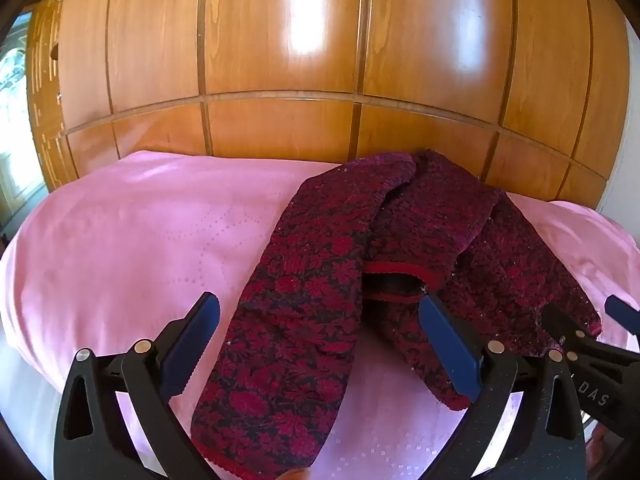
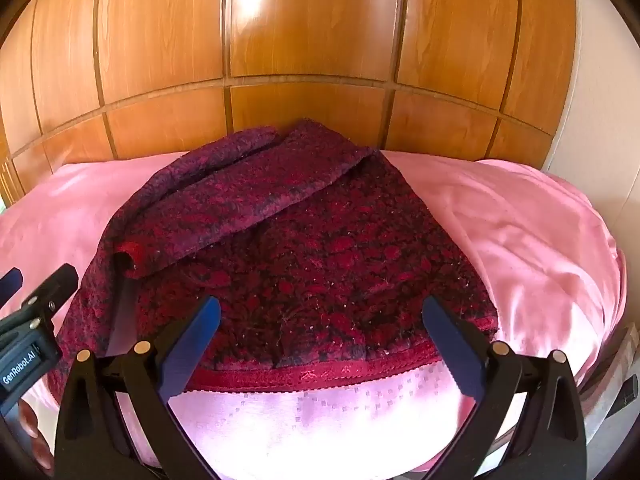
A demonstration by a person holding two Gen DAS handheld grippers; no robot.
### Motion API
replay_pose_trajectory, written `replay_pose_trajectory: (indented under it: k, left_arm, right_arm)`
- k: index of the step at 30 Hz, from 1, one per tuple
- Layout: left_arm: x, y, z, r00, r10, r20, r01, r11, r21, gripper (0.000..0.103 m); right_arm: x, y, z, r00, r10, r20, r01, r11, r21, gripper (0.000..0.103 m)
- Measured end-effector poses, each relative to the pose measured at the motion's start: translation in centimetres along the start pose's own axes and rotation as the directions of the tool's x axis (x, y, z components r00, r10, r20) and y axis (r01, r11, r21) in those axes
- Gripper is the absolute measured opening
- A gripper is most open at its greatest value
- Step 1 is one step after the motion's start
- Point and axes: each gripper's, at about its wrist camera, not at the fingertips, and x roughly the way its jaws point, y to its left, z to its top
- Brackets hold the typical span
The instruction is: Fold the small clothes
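Dark red floral knit garment (image 2: 304,248) lies on a pink bedspread (image 2: 520,240); in the right wrist view it fills the centre of the frame, body flat, red hem band (image 2: 320,376) running across the lower middle, nearest the camera; one sleeve (image 2: 224,208) folded diagonally over the body from upper centre down to centre left, its red cuff (image 2: 130,256) at the left edge of the body.

Right gripper (image 2: 320,344) at bottom of its own view, blue fingers (image 2: 192,344) spread wide, nothing between them but the hem area of the garment below; not pinching anything; fingers hover over the hem, contact cannot be told.

Left gripper (image 1: 320,344) at bottom of the left wrist view, fingers (image 1: 448,344) also spread wide, empty; a long sleeve (image 1: 288,320) runs from upper centre down to bottom centre between the two fingers, lying on the bedspread (image 1: 120,248); right finger tip sits just beside a red-edged cuff opening (image 1: 396,284) at centre; touching or not, cannot tell.

Each gripper shows in the other's view: right one at right edge of the left wrist view, left one at left edge of the right wrist view, with fingertips of a hand (image 2: 34,432) at lower left.

Glossy wooden wardrobe panels (image 2: 312,40) fill the upper half of both views, behind the bed.
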Motion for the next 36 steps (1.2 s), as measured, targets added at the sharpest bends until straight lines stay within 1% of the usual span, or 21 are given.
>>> replay_pose_trajectory:
  k: [2,4,6,8,9,10,15,24,36]
  left_arm:
    - [0.2,0.1,0.1,1.0,-0.003,-0.01,0.003,1.0,-0.01,0.099]
    - [0.4,0.3,0.2,1.0,-0.003,-0.021,0.003,1.0,-0.018,0.099]
    - [0.6,0.6,0.3,1.0,-0.003,-0.027,0.003,1.0,-0.026,0.099]
    - [0.8,1.0,0.5,0.999,-0.004,-0.033,0.003,0.999,-0.035,0.099]
    - [0.7,0.1,0.2,0.999,0.006,-0.031,-0.007,1.0,-0.01,0.099]
    - [0.7,0.0,0.1,1.0,0.008,-0.026,-0.008,1.0,0.0,0.099]
    - [0.9,0.1,0.1,0.999,0.009,-0.03,-0.009,1.0,-0.002,0.099]
    - [0.9,0.8,-1.0,1.0,0.006,-0.023,-0.006,1.0,-0.007,0.099]
    - [0.8,1.1,-0.9,0.999,0.015,-0.031,-0.015,1.0,-0.011,0.099]
  right_arm:
    - [0.1,0.2,0.1,1.0,-0.014,0.004,0.014,1.0,-0.012,0.101]
    - [0.5,0.8,0.8,1.0,-0.021,-0.013,0.021,1.0,-0.019,0.101]
    - [0.5,0.2,0.6,1.0,-0.001,-0.009,0.001,1.0,0.01,0.101]
    - [0.8,0.5,0.8,1.0,-0.008,-0.013,0.008,1.0,0.006,0.101]
    - [0.4,0.1,0.1,1.0,-0.002,0.006,0.002,1.0,0.01,0.101]
    - [0.4,-0.1,0.0,1.0,0.002,0.008,-0.002,1.0,0.008,0.101]
    - [0.5,0.1,-0.1,1.0,0.005,0.004,-0.005,1.0,0.004,0.101]
    - [0.5,0.2,-0.1,1.0,0.014,0.003,-0.014,1.0,-0.003,0.101]
    - [0.5,0.2,-0.2,1.0,0.029,-0.006,-0.029,1.0,0.0,0.101]
